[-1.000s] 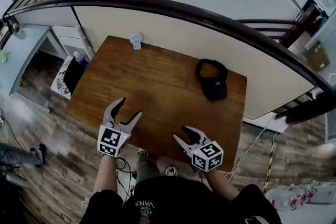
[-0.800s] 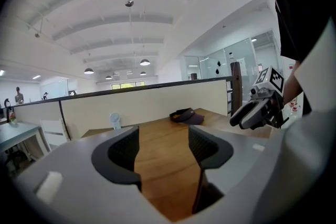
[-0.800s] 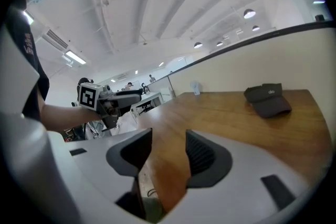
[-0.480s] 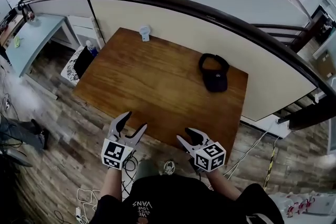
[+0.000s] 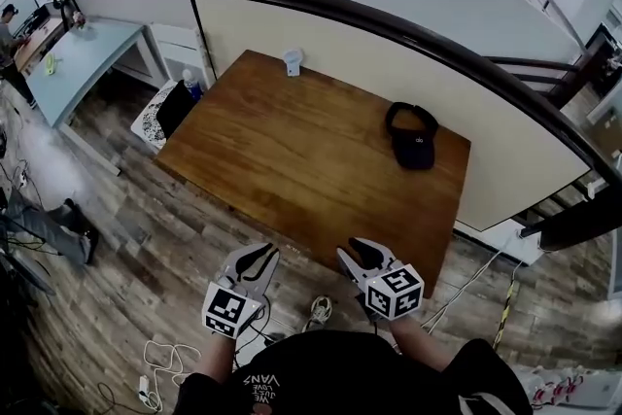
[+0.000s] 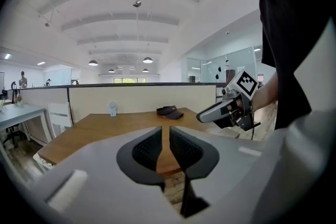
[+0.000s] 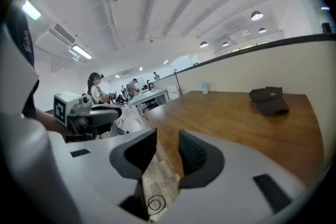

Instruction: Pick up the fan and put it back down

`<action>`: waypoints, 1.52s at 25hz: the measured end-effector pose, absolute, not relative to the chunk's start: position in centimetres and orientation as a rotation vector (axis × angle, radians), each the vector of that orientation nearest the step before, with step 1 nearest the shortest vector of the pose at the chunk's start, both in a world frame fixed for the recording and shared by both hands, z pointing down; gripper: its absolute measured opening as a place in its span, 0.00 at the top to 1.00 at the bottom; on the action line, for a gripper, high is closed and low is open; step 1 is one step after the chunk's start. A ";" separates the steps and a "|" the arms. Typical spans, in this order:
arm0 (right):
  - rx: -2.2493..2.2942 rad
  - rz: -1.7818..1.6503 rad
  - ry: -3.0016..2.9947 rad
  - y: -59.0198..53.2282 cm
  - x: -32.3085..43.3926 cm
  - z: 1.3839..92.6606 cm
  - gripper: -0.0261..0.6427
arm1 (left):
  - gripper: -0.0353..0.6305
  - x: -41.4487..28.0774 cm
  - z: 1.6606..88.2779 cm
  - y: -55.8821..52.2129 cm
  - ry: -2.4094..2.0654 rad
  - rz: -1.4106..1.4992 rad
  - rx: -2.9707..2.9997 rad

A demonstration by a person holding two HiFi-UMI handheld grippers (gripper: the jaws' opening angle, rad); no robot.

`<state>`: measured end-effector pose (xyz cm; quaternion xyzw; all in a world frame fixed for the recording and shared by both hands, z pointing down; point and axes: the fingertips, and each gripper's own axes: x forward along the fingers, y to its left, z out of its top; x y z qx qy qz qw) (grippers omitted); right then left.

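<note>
approach stage, by my reading: nothing is lifted yet. an open office with a dark-railed partition (image 5: 389, 26) backs the wooden table (image 5: 292, 160). off its near edge the left gripper (image 5: 260, 255) has just been closing to a thin slit, and the right gripper (image 5: 362, 253) has been closing too but stands wider; both are empty. a black cap (image 5: 412, 139) lies far right. the small white fan (image 5: 293, 62) stands at the far edge, so next comes a long reach with reopened jaws.
</note>
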<state>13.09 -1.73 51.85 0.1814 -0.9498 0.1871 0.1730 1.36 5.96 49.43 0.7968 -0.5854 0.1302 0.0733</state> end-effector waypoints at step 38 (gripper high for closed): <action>0.689 0.352 -2.639 17.2 15.8 51.1 0.94 | 0.93 4.5 49.5 26.1 -1.731 0.274 2.425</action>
